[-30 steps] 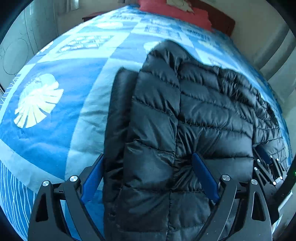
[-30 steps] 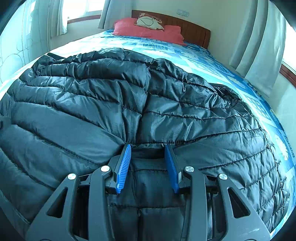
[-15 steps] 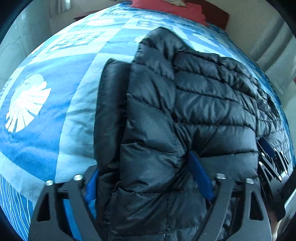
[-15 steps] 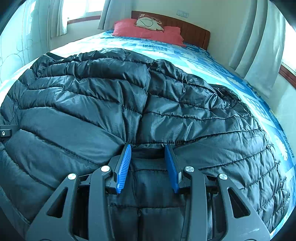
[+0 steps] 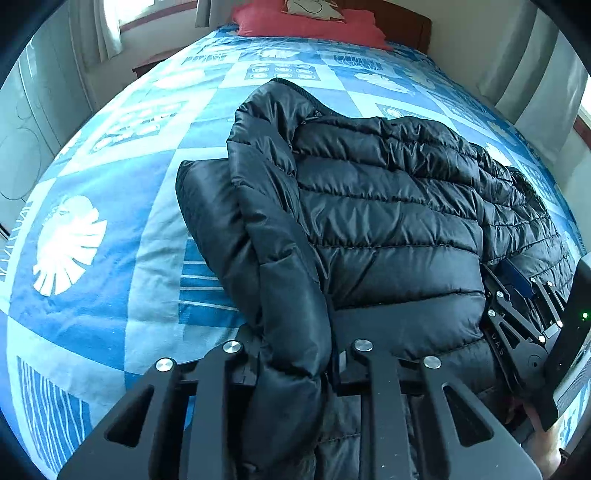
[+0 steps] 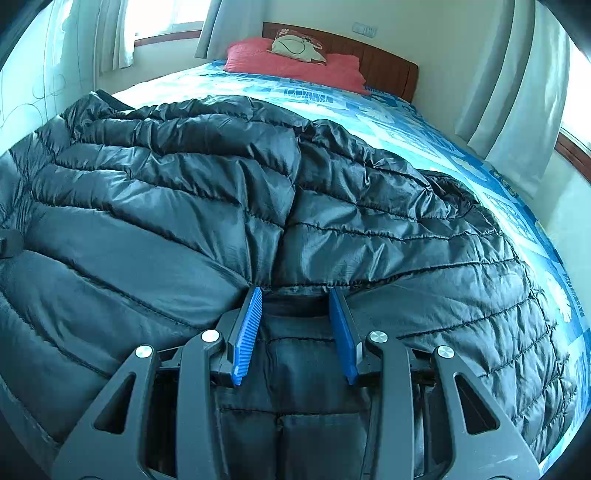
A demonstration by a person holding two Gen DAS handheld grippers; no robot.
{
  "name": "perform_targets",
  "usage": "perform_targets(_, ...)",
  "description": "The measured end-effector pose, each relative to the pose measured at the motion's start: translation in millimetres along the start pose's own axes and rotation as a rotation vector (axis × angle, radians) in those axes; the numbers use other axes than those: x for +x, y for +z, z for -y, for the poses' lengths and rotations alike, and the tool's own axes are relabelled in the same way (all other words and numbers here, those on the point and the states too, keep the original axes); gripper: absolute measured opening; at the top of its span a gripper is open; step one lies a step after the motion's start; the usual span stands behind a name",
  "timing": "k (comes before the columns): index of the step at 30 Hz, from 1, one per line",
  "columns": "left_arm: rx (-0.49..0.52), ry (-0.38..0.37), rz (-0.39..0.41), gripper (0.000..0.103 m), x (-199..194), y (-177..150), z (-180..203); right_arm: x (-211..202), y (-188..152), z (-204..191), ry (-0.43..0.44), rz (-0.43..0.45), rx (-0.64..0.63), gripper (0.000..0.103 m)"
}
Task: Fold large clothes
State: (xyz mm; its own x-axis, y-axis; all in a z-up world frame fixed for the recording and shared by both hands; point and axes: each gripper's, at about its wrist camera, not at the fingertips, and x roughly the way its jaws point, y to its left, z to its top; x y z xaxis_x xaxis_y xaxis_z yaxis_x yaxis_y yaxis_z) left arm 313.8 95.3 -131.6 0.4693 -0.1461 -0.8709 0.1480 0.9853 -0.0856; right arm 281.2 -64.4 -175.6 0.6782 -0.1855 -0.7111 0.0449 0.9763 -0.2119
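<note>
Since a second ago the left gripper has closed in on the black puffer jacket, and a bunched fold of it now swells up between the fingers, hiding both blue pads; they appear clamped on that fold, though the contact itself is covered. Its lower frame runs off the picture's bottom edge. The jacket lies across the blue patterned bedspread, its collar end pointing toward the red pillow at the headboard. At the jacket's edge farthest from the pillow the right gripper holds the hem, blue pads set a little apart with fabric between them and their tips tucked under a quilted ridge. Beyond the jacket's far slope the bedspread is largely hidden.
</note>
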Motion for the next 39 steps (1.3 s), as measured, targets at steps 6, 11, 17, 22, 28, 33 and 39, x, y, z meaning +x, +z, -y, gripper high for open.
perform_targets(6, 0.011, 0.042, 0.002, 0.022, -3, -1, 6, -2, -2, 0, 0.000, 0.002, 0.002, 0.038)
perform_targets(11, 0.068, 0.101, -0.004, 0.039, 7, -1, 13, -3, -2, 0, -0.003, 0.003, 0.001, 0.038)
perform_targets(17, -0.046, 0.004, -0.017, 0.067, 6, 5, -17, -2, -4, -1, -0.004, 0.006, 0.003, 0.038)
perform_targets(22, -0.103, -0.097, -0.035, 0.081, 16, 6, -42, -2, -3, -1, -0.009, 0.010, 0.001, 0.038)
perform_targets(28, -0.160, -0.180, -0.064, 0.088, 38, 5, -48, 2, 2, 0, -0.013, 0.015, 0.001, 0.038)
perform_targets(33, -0.123, -0.268, -0.049, 0.031, 20, -1, -32, 4, 3, 1, -0.016, 0.019, 0.000, 0.038)
perform_targets(39, -0.060, -0.129, -0.010, 0.023, -4, 8, 3, 1, 0, -5, -0.027, 0.015, -0.007, 0.038)
